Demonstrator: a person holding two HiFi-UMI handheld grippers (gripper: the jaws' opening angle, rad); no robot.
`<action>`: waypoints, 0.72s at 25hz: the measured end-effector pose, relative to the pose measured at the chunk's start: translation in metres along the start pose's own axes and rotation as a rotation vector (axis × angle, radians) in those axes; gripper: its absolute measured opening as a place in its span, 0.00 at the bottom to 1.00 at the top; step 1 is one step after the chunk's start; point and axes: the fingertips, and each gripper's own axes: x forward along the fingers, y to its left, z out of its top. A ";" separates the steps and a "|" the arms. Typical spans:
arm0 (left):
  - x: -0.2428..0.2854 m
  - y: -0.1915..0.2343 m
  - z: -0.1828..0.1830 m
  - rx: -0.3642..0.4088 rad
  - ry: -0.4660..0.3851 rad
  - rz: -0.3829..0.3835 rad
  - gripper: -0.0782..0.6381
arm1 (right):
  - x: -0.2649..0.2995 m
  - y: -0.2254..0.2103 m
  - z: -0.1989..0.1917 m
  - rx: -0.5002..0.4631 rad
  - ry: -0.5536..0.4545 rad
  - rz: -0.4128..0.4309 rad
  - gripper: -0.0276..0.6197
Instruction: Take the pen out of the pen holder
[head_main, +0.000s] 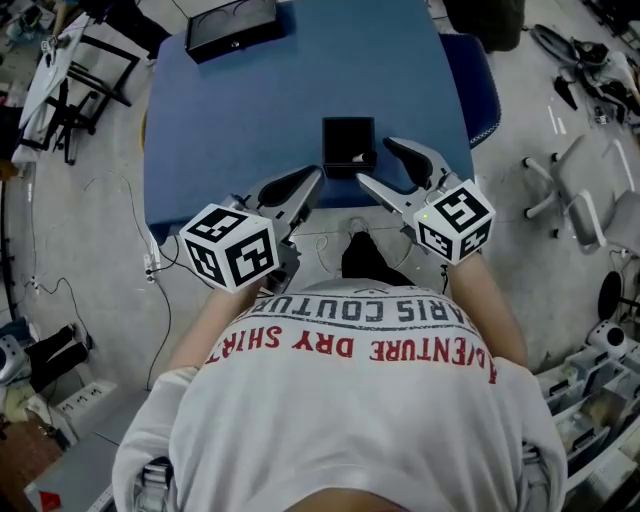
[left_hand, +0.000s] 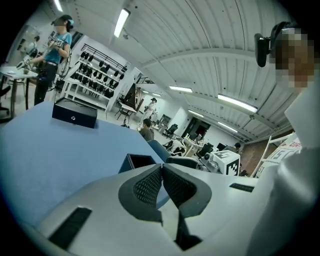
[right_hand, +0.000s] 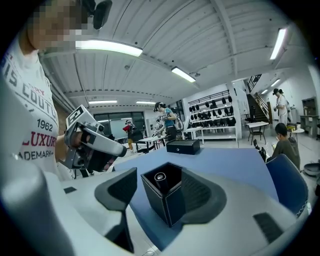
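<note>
A square black pen holder (head_main: 349, 145) stands near the front edge of the blue table (head_main: 250, 110). In the right gripper view a dark pen (right_hand: 160, 176) stands upright inside the pen holder (right_hand: 167, 205). My right gripper (head_main: 378, 163) is open; its jaws reach to either side of the holder, and the left pad (right_hand: 120, 187) stands clear of it. My left gripper (head_main: 316, 174) is shut with nothing in it, just left of the holder at the table's front edge. In the left gripper view its pads (left_hand: 150, 185) meet, with the pen holder (left_hand: 140, 161) beyond them.
A flat black box (head_main: 232, 25) lies at the table's far left. A blue chair (head_main: 478, 90) stands at the table's right side and a grey office chair (head_main: 585, 190) further right. Cables lie on the floor to the left. People stand among desks in the background.
</note>
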 end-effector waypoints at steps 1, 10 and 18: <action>0.001 0.002 0.000 -0.005 -0.001 0.003 0.15 | 0.001 -0.002 -0.001 -0.003 0.002 -0.003 0.46; 0.010 0.009 0.001 -0.034 -0.013 0.001 0.15 | 0.014 0.002 -0.010 -0.053 0.044 0.029 0.37; 0.016 0.013 -0.003 -0.063 -0.025 -0.004 0.15 | 0.019 -0.003 -0.015 -0.058 0.061 0.019 0.26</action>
